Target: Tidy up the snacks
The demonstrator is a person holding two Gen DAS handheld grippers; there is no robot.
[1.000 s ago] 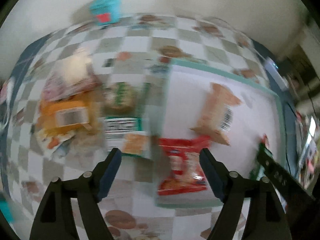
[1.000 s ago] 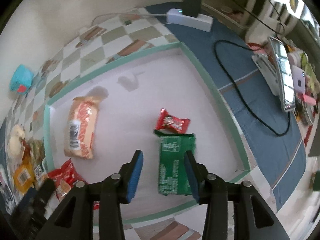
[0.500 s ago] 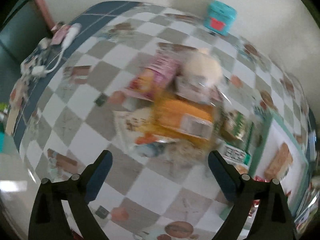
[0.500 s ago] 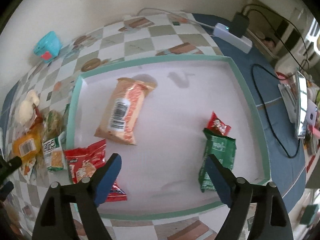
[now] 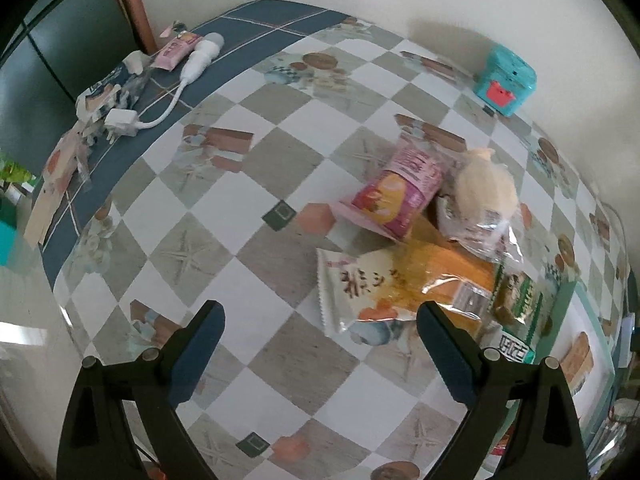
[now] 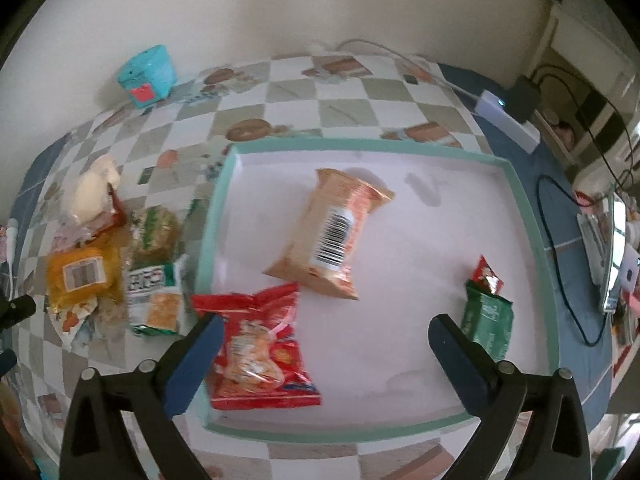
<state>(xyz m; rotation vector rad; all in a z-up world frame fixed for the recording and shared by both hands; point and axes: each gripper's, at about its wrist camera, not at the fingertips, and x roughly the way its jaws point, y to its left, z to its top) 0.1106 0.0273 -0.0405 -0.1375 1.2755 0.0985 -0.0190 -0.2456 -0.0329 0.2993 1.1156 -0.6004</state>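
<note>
My left gripper (image 5: 320, 320) is open and empty above the checkered table, just left of a pile of snacks: a white pack (image 5: 352, 292), an orange pack (image 5: 452, 276), a pink pack (image 5: 400, 188), a clear bag with a pale bun (image 5: 484, 192) and a green pack (image 5: 516, 300). My right gripper (image 6: 324, 332) is open and empty over a white tray with a teal rim (image 6: 212, 240). In the tray lie an orange-tan pack (image 6: 332, 236), a red pack (image 6: 260, 348), a green pack (image 6: 488, 320) and a small red pack (image 6: 486, 276).
A teal box (image 5: 506, 80) stands by the wall. A white charger and cable (image 5: 160, 92) and a pink tube (image 5: 176, 48) lie on the blue cloth at the left. A power strip (image 6: 508, 120), cables and a phone (image 6: 612, 252) lie right of the tray.
My left gripper swung left from the tray edge to the snack pile. My right gripper opened wide, let go of the green pack and pulled back from it.
</note>
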